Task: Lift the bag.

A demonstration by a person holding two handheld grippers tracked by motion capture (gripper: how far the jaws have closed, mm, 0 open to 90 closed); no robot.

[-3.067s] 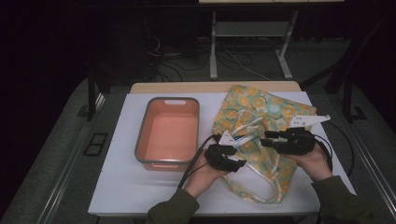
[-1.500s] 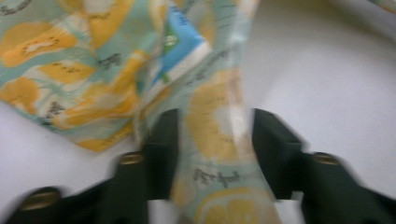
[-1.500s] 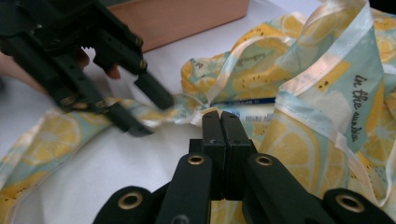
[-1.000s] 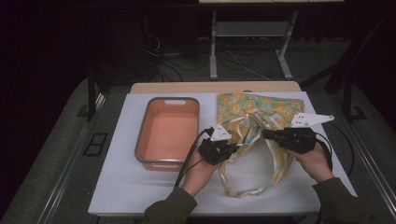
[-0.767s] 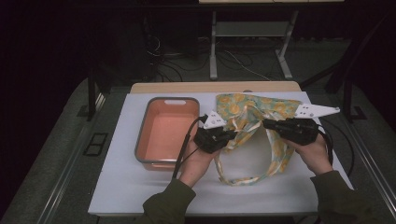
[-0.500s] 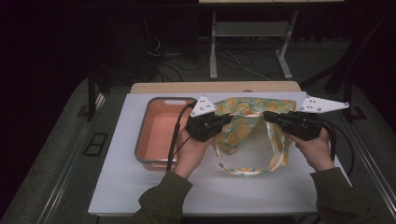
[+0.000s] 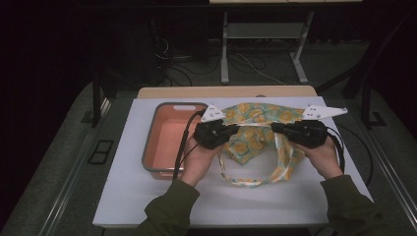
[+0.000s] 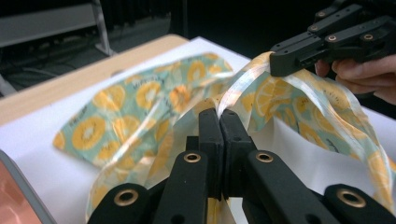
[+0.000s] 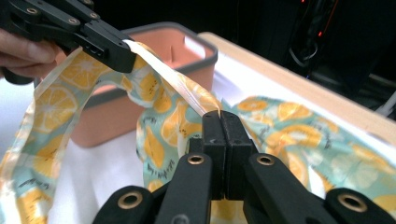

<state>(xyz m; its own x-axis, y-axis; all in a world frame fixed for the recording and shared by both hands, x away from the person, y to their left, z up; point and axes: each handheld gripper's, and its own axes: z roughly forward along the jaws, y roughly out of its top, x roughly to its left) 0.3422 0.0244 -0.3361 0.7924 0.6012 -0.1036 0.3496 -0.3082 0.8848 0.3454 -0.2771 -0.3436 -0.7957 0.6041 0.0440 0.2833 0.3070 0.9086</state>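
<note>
White bench below, my left tool (image 7: 231, 132) and right tool (image 7: 275, 129) clamp shut on opposite rim edges of a soft, light orange-print bag (image 7: 255, 125), limp between them.

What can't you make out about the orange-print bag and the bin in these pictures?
- Bag opening: high view, folds and the left gripper cover it.
- Fabric edge pinched by the right gripper: right gripper view, jaws hide it.
- Bin near rim: high view, forearm covers part.
- Print lettering: too small.
</note>
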